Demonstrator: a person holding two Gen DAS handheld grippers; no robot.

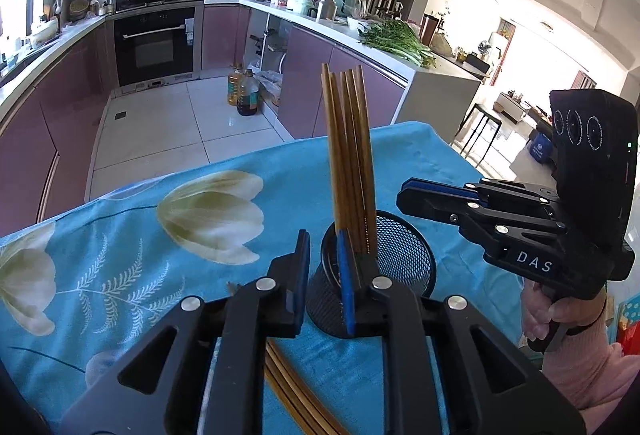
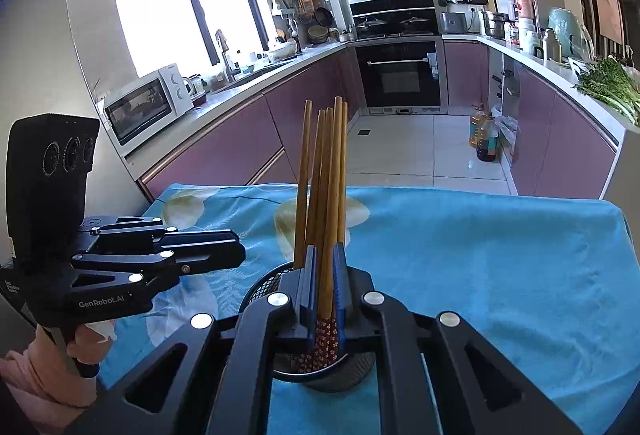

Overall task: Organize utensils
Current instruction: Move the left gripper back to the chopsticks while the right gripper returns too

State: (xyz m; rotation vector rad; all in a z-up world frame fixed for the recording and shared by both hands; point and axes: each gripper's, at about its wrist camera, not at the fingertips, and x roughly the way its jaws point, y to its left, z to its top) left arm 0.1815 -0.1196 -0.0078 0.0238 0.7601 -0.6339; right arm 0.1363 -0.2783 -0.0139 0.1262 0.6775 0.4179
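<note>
A black mesh cup [image 1: 404, 255] stands on the blue floral cloth [image 1: 120, 235] with several wooden chopsticks [image 1: 348, 155] upright in it. My left gripper [image 1: 324, 283] is partly open; its right finger is inside the cup rim and its left finger outside, so the jaws straddle the cup wall. More chopsticks [image 1: 296, 395] lie on the cloth under it. In the right wrist view my right gripper [image 2: 325, 283] is shut on a bundle of chopsticks [image 2: 328, 195] standing in the cup [image 2: 256, 289]. The right gripper also shows in the left wrist view [image 1: 404, 191].
The cloth covers a table [image 2: 520, 255] whose far edge drops to a tiled kitchen floor [image 1: 160, 131]. Purple cabinets, an oven and worktops ring the room. Oil bottles [image 1: 244, 91] stand on the floor. The left gripper shows at the left in the right wrist view [image 2: 236, 255].
</note>
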